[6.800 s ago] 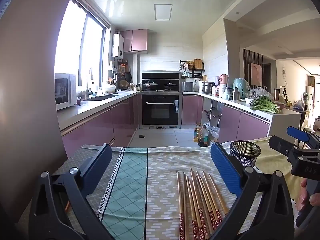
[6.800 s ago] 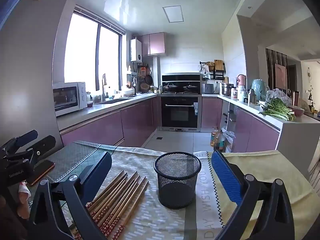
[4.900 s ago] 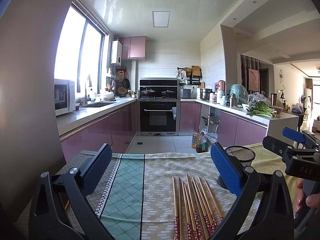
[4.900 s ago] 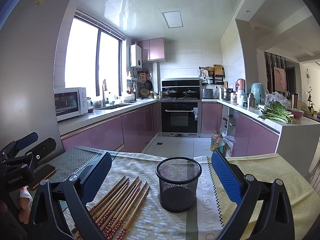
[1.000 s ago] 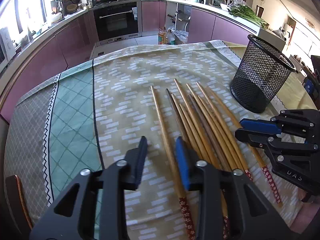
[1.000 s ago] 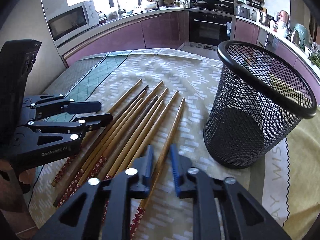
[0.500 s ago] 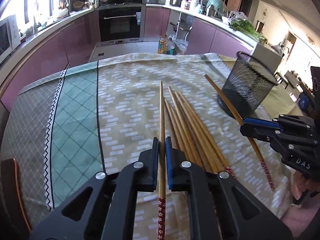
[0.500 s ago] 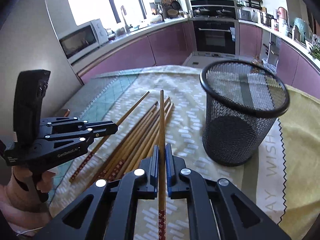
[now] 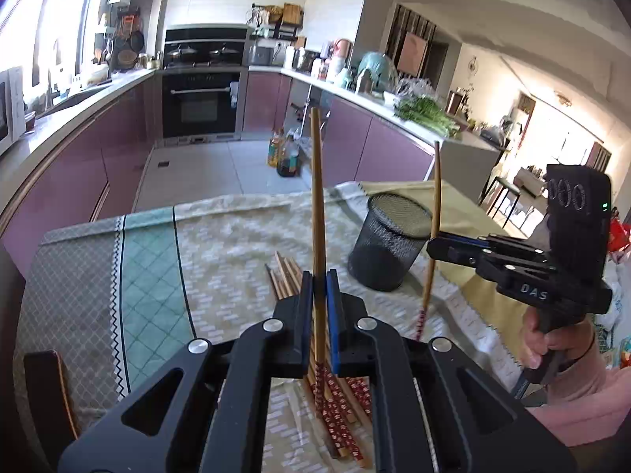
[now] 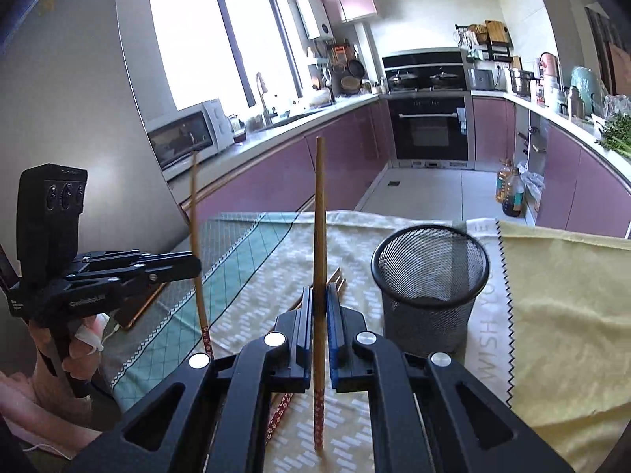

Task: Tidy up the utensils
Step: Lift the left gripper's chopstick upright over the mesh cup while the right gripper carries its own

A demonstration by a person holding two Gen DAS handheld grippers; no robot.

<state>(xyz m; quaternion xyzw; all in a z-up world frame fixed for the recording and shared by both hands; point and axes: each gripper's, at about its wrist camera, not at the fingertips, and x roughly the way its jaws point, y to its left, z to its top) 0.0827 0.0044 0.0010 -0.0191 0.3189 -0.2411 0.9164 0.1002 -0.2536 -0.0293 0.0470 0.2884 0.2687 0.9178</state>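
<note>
the mesh cup (image 10: pixel 430 287) stands open-mouthed on the counter at right of centre in the right wrist view, just right of the right gripper (image 10: pixel 319 315), nearer it than the left gripper (image 9: pixel 319 295). each has its jaws clamped on 1 chopstick (image 10: pixel 319 213), long axis near upright, bare tip up; the left one (image 9: pixel 317 197) is lower centre in the left wrist view.

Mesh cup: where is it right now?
The mesh cup stands upright on the tablecloth, right of the right hand-held gripper in its wrist view, beyond the loose chopsticks and empty.

"DAS" on right tongs (image 9: pixel 434 242); "WISH YOU" on cloth (image 10: pixel 491 339).
</note>
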